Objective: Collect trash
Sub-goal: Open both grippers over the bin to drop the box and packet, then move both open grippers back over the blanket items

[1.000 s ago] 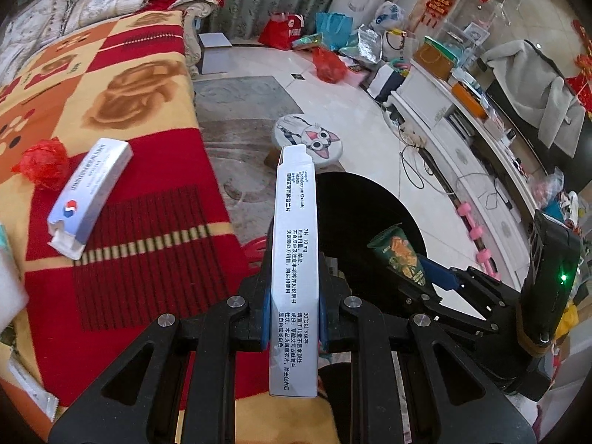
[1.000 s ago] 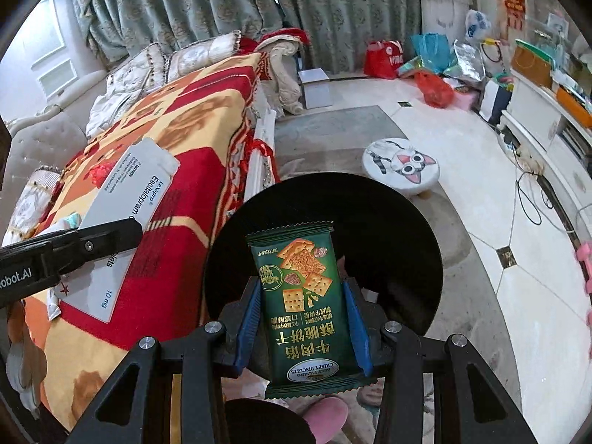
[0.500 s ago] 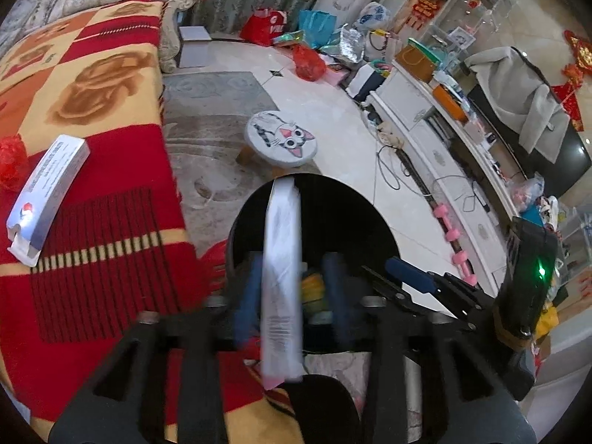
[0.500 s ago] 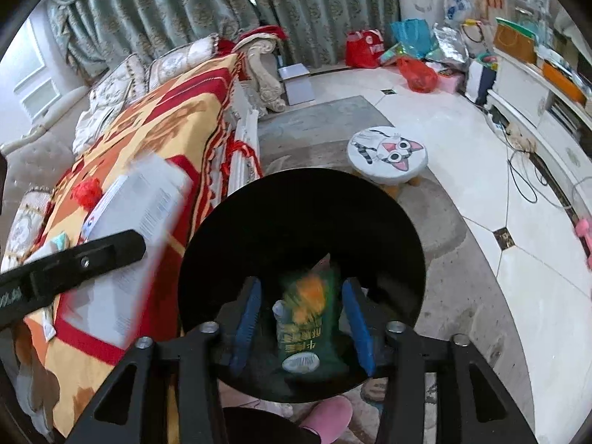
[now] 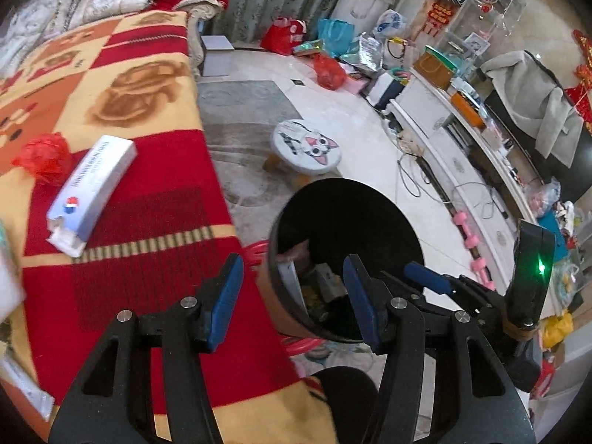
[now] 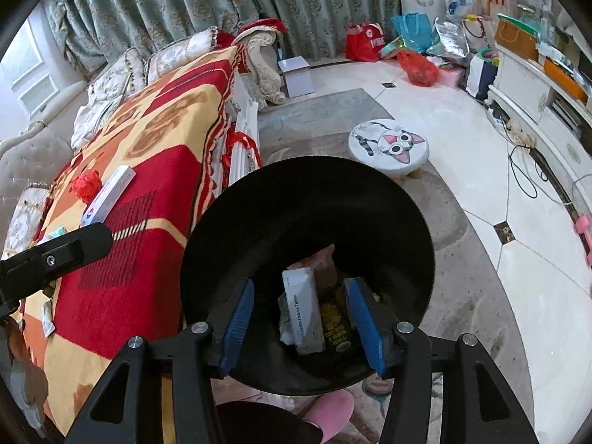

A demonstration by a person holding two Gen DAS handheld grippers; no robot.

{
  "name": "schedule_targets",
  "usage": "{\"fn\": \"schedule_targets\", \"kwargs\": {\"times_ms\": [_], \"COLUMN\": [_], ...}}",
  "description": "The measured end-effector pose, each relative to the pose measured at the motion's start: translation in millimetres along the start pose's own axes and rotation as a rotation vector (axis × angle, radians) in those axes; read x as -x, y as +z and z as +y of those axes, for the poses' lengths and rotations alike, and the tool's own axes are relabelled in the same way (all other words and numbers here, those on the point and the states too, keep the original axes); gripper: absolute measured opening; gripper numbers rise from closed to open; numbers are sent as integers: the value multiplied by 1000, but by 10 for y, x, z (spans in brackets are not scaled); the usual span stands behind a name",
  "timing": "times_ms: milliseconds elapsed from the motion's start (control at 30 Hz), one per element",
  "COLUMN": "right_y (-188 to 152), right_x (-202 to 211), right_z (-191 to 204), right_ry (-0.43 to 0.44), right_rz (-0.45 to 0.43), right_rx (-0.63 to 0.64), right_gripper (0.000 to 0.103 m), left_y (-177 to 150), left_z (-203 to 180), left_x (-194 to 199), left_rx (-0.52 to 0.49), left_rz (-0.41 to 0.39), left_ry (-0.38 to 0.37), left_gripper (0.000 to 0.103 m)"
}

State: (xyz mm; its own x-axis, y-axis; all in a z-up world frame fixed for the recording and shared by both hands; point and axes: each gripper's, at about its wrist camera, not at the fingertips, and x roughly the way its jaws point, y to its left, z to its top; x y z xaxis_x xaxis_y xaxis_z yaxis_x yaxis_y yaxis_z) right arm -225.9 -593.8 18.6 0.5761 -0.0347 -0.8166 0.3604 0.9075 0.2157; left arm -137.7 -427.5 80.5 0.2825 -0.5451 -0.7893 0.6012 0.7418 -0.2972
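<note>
Below both grippers stands the black bin (image 6: 307, 199), its mouth filling the middle of the right wrist view. That view looks straight down into it: a white medicine box (image 6: 301, 310) leans on end at about six o'clock inside, with a dark green snack packet (image 6: 335, 327) just beside it at its four o'clock and other scraps behind. The right gripper (image 6: 301, 327) hangs over the mouth, its jaws parted and opening, nothing pinched between the blue pads; the box and packet lie lower, inside the bin. A pink slipper (image 6: 327, 416) peeps in at six o'clock.

From the left wrist the bin (image 5: 347, 203) sits off at four o'clock of centre, and only a sliver of its contents shows. The left gripper (image 5: 294, 298) stands partly open and empty, one pad over the red blanket (image 5: 148, 277), the other over the bin's mouth. This view gives more of the blanket: a second white and blue box (image 5: 92, 188) lies flat at ten o'clock, with a crumpled red wrapper (image 5: 44, 155) just beside it at its ten o'clock. A cat-face stool (image 5: 307, 148) stands on the floor at twelve o'clock of the bin.
</note>
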Motion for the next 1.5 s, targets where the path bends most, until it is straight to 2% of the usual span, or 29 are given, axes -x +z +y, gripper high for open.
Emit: {"fn": "schedule_targets", "kwargs": {"times_ms": [267,533,667,867,1000,1100,1200,1300,1367,1500], "right_y": [7,-8,-19,-59,-69,-74,-75,-61,-32,49], "right_x": [21,-27,-77,-161,-172,-165,-156,-135,-116,-97], "right_z": [280,743,998,1380,1561,1647,1680,1657,1610,1544], "right_ry": [30,79,107,141,156,160,159,149,134,126], "right_rz": [-1,18,28,50,55,54,55,54,48,36], "right_rx": [38,107,148,216,250,267,274,277,267,233], "right_gripper": [55,60,60,61,61,62,62,62,62,63], "left_y": [-76,-188,-233,-267,-287,-347,-401,-501,-556,-665], "left_z": [235,702,1069,1687,2227,2567,2763,2670,2403,1868], "left_x": [222,563,745,1167,1364,1369,1236,1142,1130,1038], "left_rx": [-12,21,75,161,267,360,426,454,410,278], "left_rz": [-37,-76,-87,-152,-191,-198,-162,-122,-121,-69], "left_ry": [82,170,215,308,398,432,394,254,171,12], "left_gripper": [55,55,55,55,55,55,55,55,55,55]}}
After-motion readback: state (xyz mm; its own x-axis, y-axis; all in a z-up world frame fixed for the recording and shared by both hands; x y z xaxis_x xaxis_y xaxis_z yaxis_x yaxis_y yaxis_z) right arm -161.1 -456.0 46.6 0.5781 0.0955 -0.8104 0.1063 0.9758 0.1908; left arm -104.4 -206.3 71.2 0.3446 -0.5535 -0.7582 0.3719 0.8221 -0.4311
